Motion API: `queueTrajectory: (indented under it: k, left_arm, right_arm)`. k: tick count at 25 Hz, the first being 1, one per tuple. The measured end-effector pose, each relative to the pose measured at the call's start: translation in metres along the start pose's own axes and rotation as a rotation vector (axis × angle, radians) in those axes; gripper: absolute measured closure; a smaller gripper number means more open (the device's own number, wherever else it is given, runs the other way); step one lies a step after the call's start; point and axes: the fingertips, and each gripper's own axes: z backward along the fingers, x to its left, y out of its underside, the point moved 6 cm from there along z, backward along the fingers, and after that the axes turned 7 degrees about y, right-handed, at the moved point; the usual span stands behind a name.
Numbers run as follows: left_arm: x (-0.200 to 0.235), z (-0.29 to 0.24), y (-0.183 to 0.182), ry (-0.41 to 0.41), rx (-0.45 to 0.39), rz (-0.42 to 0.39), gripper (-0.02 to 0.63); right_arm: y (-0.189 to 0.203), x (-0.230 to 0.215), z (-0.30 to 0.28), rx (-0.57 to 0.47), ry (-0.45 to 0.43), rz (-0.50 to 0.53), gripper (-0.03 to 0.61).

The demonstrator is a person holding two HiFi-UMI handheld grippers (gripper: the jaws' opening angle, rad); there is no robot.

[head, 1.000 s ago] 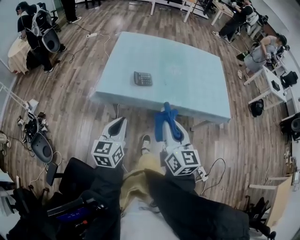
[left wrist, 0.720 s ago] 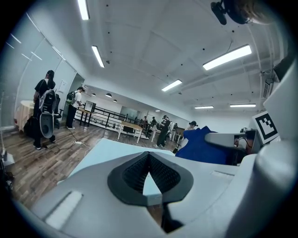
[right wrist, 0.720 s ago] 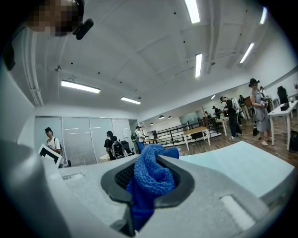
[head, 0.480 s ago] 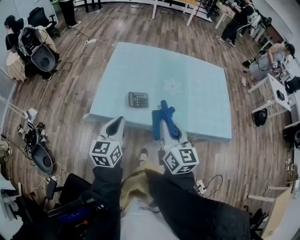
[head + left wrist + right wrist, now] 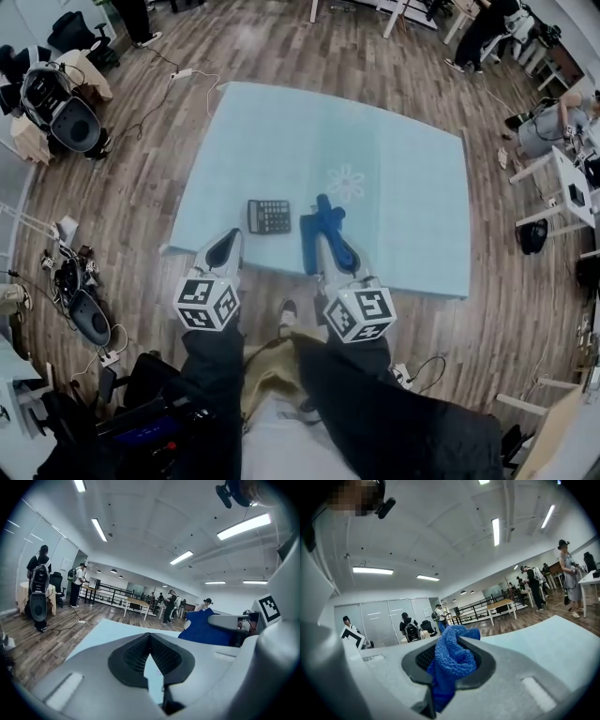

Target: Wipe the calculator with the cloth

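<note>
The dark calculator (image 5: 269,217) lies flat near the front edge of the light-blue table (image 5: 403,141). My left gripper (image 5: 225,243) hovers at that front edge, just left of and nearer than the calculator, its jaws closed with nothing between them (image 5: 150,641). My right gripper (image 5: 328,234) sits to the calculator's right, over the table's front part, shut on a blue cloth (image 5: 322,222). In the right gripper view the cloth (image 5: 451,658) bulges out between the jaws. The left gripper view shows the same cloth (image 5: 202,628) at the right. Neither gripper view shows the calculator.
A faint flower mark (image 5: 345,181) is on the table behind the cloth. Wooden floor surrounds the table, with cables and gear (image 5: 70,281) at the left, chairs (image 5: 56,108) at the far left, and desks with people (image 5: 553,131) at the right. My shoe (image 5: 291,307) is below the table edge.
The table and calculator have come closer in the head view. Both grippers have advanced from over the floor to the table's front edge, the cloth still held in the right one.
</note>
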Motion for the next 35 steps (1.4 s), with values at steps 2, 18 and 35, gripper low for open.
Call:
queueTrajectory:
  k: [2, 18, 35]
  left_arm:
    - [0.001, -0.009, 0.001, -0.015, 0.014, 0.004, 0.612]
    - [0.042, -0.045, 0.046, -0.053, 0.16, 0.067, 0.614]
    - [0.086, -0.069, 0.119, -0.056, 0.343, 0.155, 0.614]
  right_arm:
    - [0.002, -0.008, -0.008, 0.019, -0.009, -0.01, 0.522]
    - [0.045, -0.022, -0.051, 0.12, -0.011, -0.075, 0.522]
    - [0.135, -0.031, -0.102, 0.327, 0.069, -0.058, 0.523]
